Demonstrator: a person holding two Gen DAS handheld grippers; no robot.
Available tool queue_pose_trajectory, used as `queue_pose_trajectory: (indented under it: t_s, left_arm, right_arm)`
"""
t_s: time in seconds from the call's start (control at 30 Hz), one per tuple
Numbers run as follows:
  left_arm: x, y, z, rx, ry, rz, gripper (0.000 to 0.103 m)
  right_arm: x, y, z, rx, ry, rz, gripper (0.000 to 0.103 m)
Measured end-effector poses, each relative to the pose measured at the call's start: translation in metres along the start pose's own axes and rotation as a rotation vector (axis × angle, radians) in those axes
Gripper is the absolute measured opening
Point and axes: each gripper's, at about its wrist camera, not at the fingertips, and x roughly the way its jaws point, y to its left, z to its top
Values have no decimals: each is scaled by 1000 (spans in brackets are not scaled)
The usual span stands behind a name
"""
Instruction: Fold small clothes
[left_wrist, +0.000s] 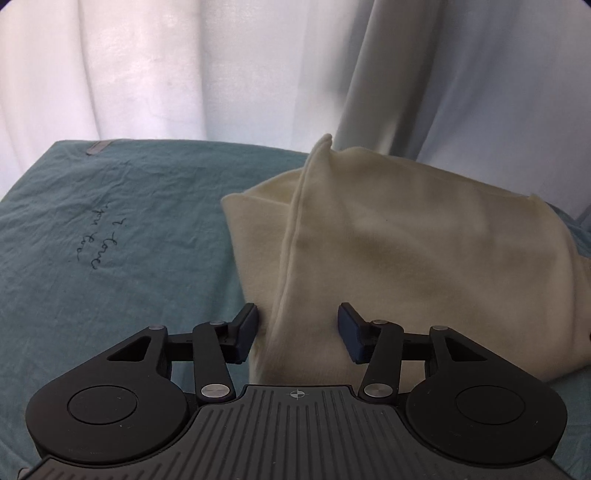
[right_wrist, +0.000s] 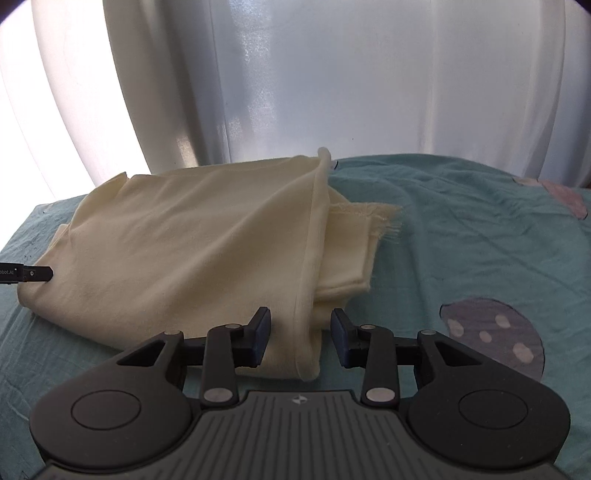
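A cream garment (left_wrist: 406, 251) lies folded in loose layers on a teal sheet (left_wrist: 110, 229). One hemmed fold runs from its raised far corner down toward the camera. My left gripper (left_wrist: 299, 332) is open, and the near end of that fold lies between its blue pads (left_wrist: 246, 332) without being pinched. In the right wrist view the same garment (right_wrist: 192, 236) lies left of centre with a frayed edge (right_wrist: 384, 218) sticking out to the right. My right gripper (right_wrist: 301, 334) is open too, straddling the near end of the hemmed fold. A fingertip of the left gripper (right_wrist: 37, 274) touches the garment's left side.
White curtains (right_wrist: 332, 81) hang close behind the bed's far edge. The sheet carries dark handwriting (left_wrist: 96, 240), a grey tag (left_wrist: 96, 147) and printed patches (right_wrist: 495, 332) at the right. Bare sheet (right_wrist: 461, 229) stretches to the right of the garment.
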Motion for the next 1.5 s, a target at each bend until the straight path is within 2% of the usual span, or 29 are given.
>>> queue_pose_trajectory:
  t_s: [0.03, 0.1, 0.2, 0.33, 0.47, 0.53, 0.6, 0.67, 0.73, 0.77, 0.93, 1.0, 1.13, 1.3, 1.37, 1.4, 1.5]
  left_arm:
    - [-1, 0, -3, 1, 2, 7, 45]
    - [0, 1, -4, -7, 2, 3, 38]
    - [0, 4, -2, -27, -1, 12, 22]
    - [-11, 8, 0, -62, -24, 26, 10]
    - [-22, 8, -4, -84, -50, 32, 9]
    - [-16, 9, -9, -83, -34, 49, 9]
    - [-12, 12, -12, -91, -29, 60, 11]
    - [-16, 10, -11, -62, -40, 93, 17]
    - [-20, 10, -10, -45, -51, 117, 36]
    - [-21, 12, -9, -46, -48, 112, 39]
    - [-21, 34, -4, -118, -35, 28, 52]
    - [-16, 45, -3, -170, -8, -63, 52]
    - [2, 55, 3, -252, 44, -202, 52]
    - [23, 62, 12, -325, 74, -277, 52]
    - [30, 66, 16, -357, 83, -310, 50]
    - [33, 66, 18, -348, 88, -315, 43]
    - [37, 65, 23, -309, 97, -327, 35]
  right_arm:
    - [0, -2, -1, 18, 5, 18, 28]
    - [1, -4, -2, 38, 12, 35, 17]
    - [-1, 1, -5, 11, 10, 33, 7]
    - [-5, 6, -2, -21, -10, 23, 5]
    - [-18, 9, 2, -30, -66, 8, 5]
    - [-15, 6, 1, -27, -51, -23, 5]
    - [-3, 1, -4, -27, 6, -61, 5]
    - [4, -4, -7, -14, 38, -68, 6]
    - [0, -4, -4, -22, 32, -93, 17]
    - [-2, -3, -2, -26, 25, -104, 21]
    - [-15, 9, 9, -63, -48, -117, 22]
    - [-19, 16, 14, -72, -75, -113, 22]
    - [-18, 30, 19, -87, -96, -36, 22]
    - [-5, 58, 18, -122, -73, 49, 22]
    - [0, 71, 16, -143, -61, 77, 22]
    - [3, 77, 15, -155, -57, 89, 22]
    - [11, 96, 13, -189, -49, 130, 22]
